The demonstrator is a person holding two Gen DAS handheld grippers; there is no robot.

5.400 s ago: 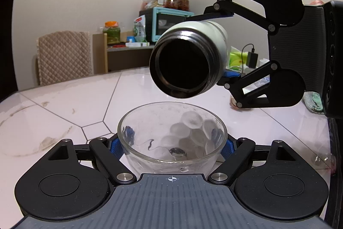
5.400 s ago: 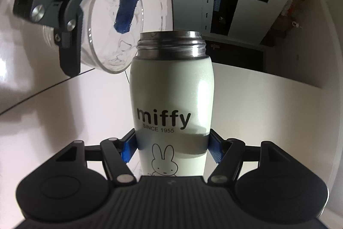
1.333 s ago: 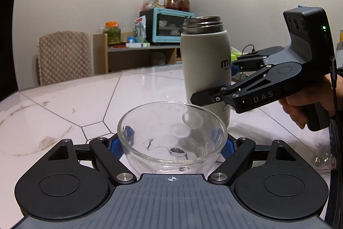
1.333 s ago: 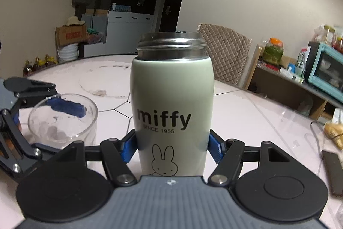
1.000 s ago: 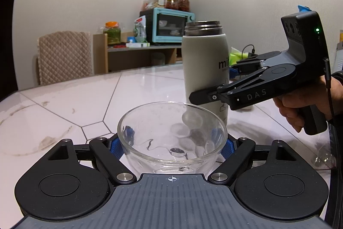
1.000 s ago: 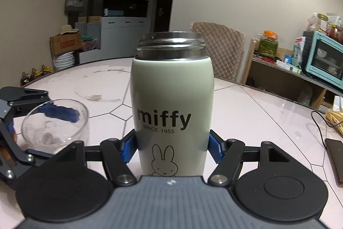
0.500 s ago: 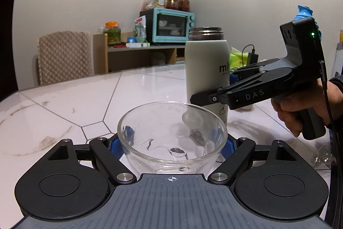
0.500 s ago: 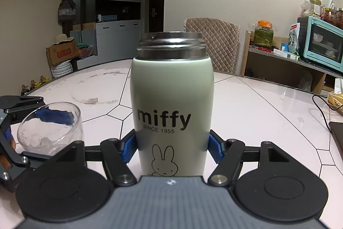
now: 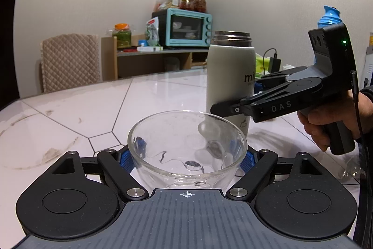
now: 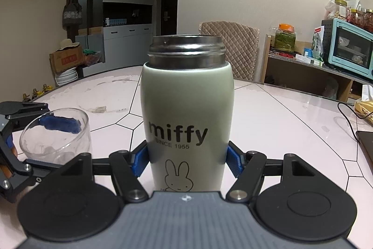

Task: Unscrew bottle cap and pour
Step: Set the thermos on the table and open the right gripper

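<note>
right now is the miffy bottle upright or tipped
Upright. The miffy bottle stands vertical in the right gripper, steel mouth on top, cap off.

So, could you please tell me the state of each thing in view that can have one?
Bottle: upright, cap off, mouth open.
Glass bowl: upright; any contents cannot be told.
Left gripper: shut on the glass bowl.
Right gripper: shut on the bottle.
Toaster oven: door closed.
</note>
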